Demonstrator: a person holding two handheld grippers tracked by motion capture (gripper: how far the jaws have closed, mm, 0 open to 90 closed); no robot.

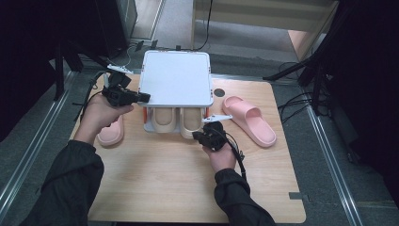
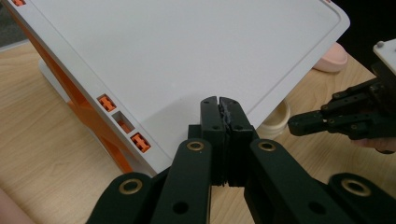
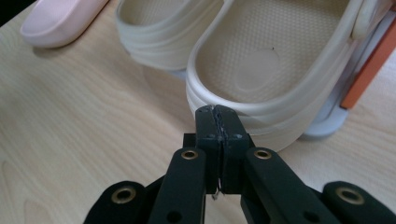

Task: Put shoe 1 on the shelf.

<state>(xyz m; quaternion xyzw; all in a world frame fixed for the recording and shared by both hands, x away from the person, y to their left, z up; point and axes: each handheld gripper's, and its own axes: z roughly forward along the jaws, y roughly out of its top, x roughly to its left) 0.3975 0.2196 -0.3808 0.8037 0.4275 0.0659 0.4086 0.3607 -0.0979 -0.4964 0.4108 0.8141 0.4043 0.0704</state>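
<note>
From the high view, the person's left hand (image 1: 101, 115) holds the left gripper (image 1: 141, 97) level at the left edge of the white rack (image 1: 176, 77), its jaws closed on nothing and pointing at the rack's top shelf; the right hand (image 1: 221, 157) holds the right gripper (image 1: 203, 135) low over the wooden table (image 1: 160, 183), its tip just at the heel of the right-hand cream clog (image 1: 190, 122), which sits beside the other cream clog (image 1: 163, 120) on the rack's lower level under the shelf. One pink slide (image 1: 249, 120) lies on the table to the right of the rack, well apart from the right gripper, and a second pink slide (image 1: 111, 132) lies partly under the left forearm. In the left gripper view, the black jaws meet with no gap and hold nothing, the tip (image 2: 219, 105) in front of the tilted-looking white shelf, whose side shows orange clips (image 2: 140, 142); the other gripper (image 2: 345, 116) reaches in from the right, near a cream heel. In the right gripper view, the jaws are likewise pressed together and empty, the tip (image 3: 217, 114) just at the ribbed heel rim of the nearer cream clog (image 3: 271, 60); whether it touches cannot be told.
</note>
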